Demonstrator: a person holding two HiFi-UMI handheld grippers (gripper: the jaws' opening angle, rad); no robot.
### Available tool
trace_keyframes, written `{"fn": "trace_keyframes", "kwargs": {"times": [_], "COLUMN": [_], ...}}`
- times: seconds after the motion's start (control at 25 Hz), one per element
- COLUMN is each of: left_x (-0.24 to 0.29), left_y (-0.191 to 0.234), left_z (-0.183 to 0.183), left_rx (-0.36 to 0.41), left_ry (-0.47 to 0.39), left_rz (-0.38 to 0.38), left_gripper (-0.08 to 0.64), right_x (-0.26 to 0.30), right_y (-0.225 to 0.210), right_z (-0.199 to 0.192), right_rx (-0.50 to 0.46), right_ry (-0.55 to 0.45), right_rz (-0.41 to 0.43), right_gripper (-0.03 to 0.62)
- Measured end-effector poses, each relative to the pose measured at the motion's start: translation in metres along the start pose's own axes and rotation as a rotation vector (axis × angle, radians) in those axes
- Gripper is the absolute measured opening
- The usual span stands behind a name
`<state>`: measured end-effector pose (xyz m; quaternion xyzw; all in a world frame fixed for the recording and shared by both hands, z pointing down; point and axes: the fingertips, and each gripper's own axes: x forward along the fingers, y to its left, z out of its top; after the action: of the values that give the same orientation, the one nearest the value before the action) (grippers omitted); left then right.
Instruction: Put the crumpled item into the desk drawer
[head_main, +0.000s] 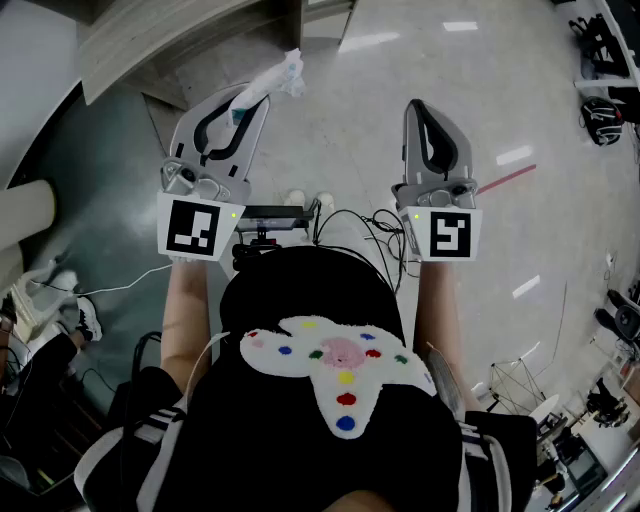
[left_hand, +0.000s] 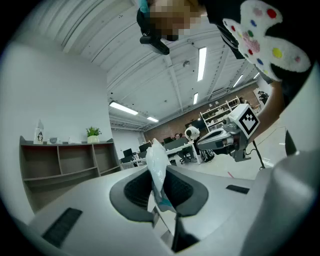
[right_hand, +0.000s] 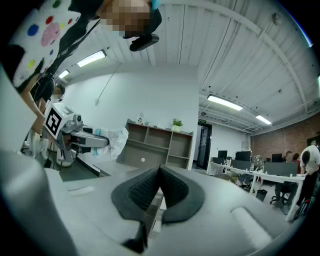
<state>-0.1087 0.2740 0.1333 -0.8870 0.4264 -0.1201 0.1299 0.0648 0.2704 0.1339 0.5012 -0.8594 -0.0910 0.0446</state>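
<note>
The crumpled item (head_main: 272, 80) is a white plastic wrapper with teal print. It sticks out past the tips of my left gripper (head_main: 250, 102), which is shut on it and held level in the air. In the left gripper view the wrapper (left_hand: 156, 162) stands pinched between the dark pads (left_hand: 135, 192). My right gripper (head_main: 424, 112) hovers level to the right, shut with nothing in it; its pads (right_hand: 145, 187) meet. The right gripper view shows the left gripper (right_hand: 87, 140) with the wrapper (right_hand: 114, 139) in front of a grey unit with a small round knob (right_hand: 143, 160).
A wooden shelf unit (right_hand: 165, 142) with a potted plant (right_hand: 175, 123) stands ahead against the white wall. A pale desk edge (head_main: 165, 45) runs across the upper left. Cables (head_main: 360, 235) hang at the person's chest. Office desks and people (right_hand: 280, 170) are far right.
</note>
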Motion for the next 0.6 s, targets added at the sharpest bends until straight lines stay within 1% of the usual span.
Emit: {"fn": "trace_keyframes", "kwargs": {"times": [0.4, 0.6], "left_x": [-0.0015, -0.0012], "left_y": [-0.0037, -0.0031], "left_z": [0.0002, 0.0027], "left_rx": [-0.004, -0.004], "left_ry": [-0.007, -0.017], "left_rz": [-0.008, -0.019], "left_gripper": [0.052, 0.052], "right_x": [-0.006, -0.0087], "right_y": [0.0011, 0.0011], "right_z": [-0.004, -0.0014], "right_rx": [-0.013, 0.01], "right_ry": [0.021, 0.016], "right_rz": [-0.014, -0.027], "right_gripper": [0.009, 0.009]}}
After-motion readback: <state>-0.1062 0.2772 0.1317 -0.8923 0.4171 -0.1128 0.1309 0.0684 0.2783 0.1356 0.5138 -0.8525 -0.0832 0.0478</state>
